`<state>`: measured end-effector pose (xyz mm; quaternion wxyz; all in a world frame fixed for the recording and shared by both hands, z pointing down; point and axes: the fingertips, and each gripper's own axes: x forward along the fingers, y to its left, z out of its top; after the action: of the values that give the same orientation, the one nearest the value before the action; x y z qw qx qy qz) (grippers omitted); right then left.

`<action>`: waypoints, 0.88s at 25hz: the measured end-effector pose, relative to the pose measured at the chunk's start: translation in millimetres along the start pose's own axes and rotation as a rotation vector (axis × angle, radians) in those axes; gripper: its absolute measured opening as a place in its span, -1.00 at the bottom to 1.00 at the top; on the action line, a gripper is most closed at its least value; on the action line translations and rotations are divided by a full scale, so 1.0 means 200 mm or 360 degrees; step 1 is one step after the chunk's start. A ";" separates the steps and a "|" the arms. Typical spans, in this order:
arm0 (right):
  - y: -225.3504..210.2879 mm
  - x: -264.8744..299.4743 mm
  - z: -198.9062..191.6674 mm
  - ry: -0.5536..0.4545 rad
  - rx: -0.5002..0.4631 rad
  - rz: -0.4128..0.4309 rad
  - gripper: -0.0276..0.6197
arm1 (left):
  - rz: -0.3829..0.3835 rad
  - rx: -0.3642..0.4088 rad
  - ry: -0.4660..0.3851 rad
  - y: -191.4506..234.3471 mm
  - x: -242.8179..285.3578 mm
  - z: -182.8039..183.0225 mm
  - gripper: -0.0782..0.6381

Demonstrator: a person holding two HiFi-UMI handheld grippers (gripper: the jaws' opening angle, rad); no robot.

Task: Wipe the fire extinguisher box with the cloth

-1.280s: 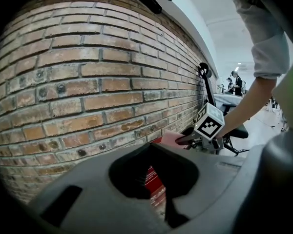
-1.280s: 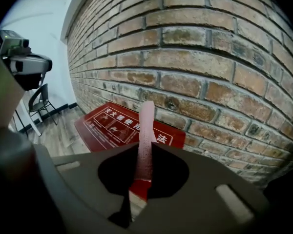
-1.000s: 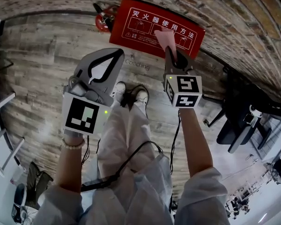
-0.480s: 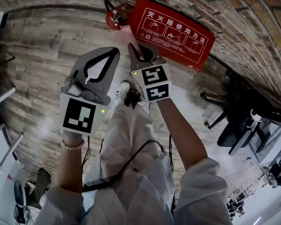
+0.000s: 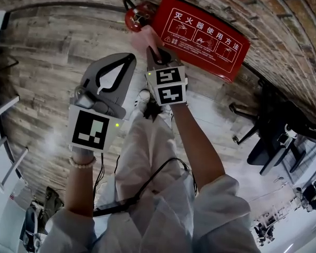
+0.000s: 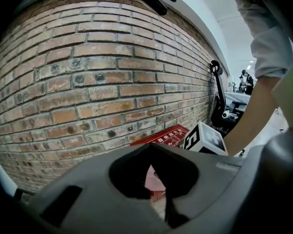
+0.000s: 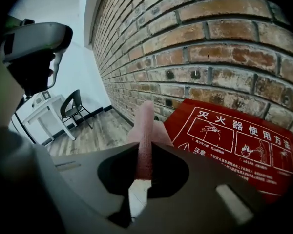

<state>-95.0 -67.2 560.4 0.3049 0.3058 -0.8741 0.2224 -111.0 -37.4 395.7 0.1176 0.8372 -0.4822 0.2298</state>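
The red fire extinguisher box (image 5: 205,36) with white printed instructions leans against the brick wall; it also shows in the right gripper view (image 7: 234,140) and the left gripper view (image 6: 168,134). My right gripper (image 5: 154,50) is shut on a pink cloth (image 5: 143,36), held at the box's left end beside a red extinguisher (image 5: 137,16). The cloth (image 7: 145,126) sticks up from between the right gripper's (image 7: 144,145) closed jaws. My left gripper (image 5: 127,59) hangs to the left over the floor, shut and empty (image 6: 149,145).
A brick wall (image 6: 97,72) runs behind the box, above a wooden plank floor (image 5: 47,51). A black office chair (image 5: 274,136) stands at the right. A dark chair (image 7: 73,108) and white table (image 7: 39,116) stand farther along the wall. The person's shoes (image 5: 147,101) are below the grippers.
My right gripper has carried the pink cloth leftward, from the middle of the box's face to its left end by the extinguisher. The left gripper has barely moved.
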 end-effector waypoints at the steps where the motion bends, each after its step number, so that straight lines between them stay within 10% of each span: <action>1: -0.01 0.01 -0.01 0.0010 0.0006 -0.0014 -0.85 | -0.0004 0.0000 0.0002 0.00 0.00 0.00 -0.79; 22: -0.17 -0.07 -0.09 0.0012 0.0070 -0.0149 -0.85 | -0.0121 0.0062 0.0001 -0.13 0.13 0.07 -0.79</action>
<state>-56.5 -75.3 569.7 0.3115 0.3522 -0.8526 0.2281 -73.6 -49.4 397.3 0.1099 0.8569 -0.4456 0.2347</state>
